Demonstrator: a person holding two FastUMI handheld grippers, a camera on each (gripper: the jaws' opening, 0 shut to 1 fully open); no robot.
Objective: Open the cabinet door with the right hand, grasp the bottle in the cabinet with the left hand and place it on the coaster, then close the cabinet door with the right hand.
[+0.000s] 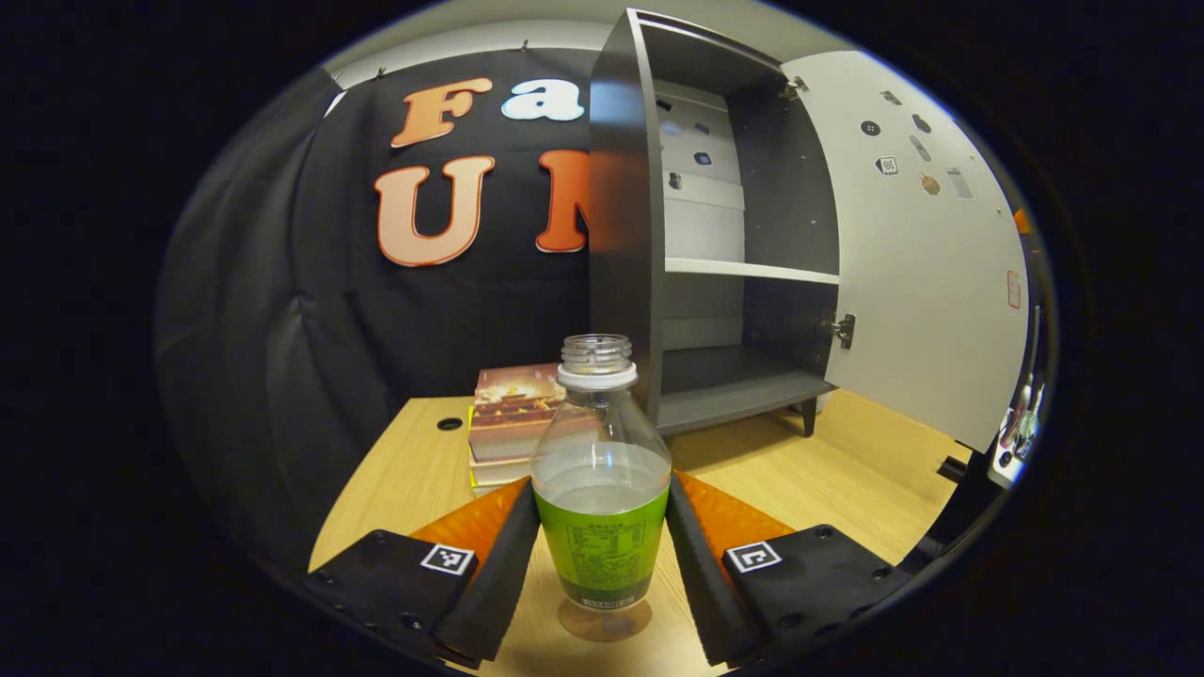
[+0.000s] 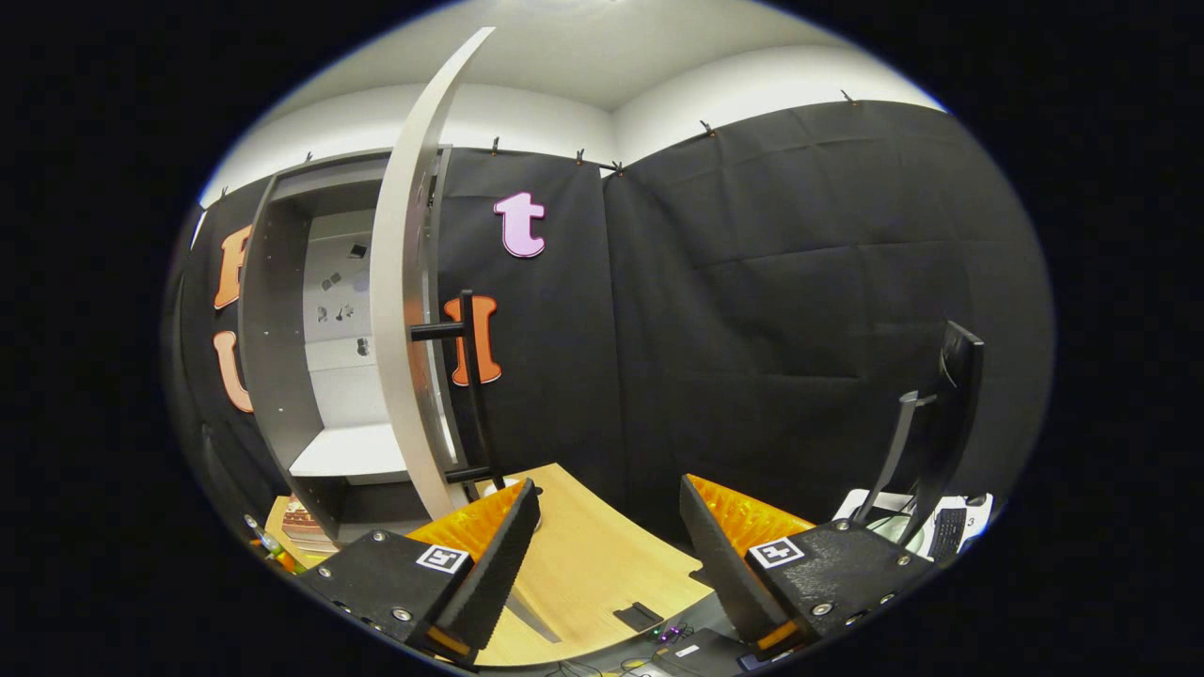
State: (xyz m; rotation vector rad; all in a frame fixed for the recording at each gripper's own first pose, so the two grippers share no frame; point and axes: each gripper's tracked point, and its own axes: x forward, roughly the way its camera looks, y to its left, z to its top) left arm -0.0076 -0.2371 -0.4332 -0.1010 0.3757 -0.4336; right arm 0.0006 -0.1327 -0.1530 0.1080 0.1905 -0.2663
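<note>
**Gripping the Bottle Outside an Open Cabinet**

Standing upright on the wooden table, the uncapped bottle sits clamped between the left gripper's two pads. Books lie beyond it to the left; the cabinet stands ahead and right, door swung wide. The right gripper hangs spread apart, just right of the door's edge.

we are seeing the left gripper and right gripper wearing black foam pads, ribbed orange fingers, screwed black bodies, and square white markers.
</note>
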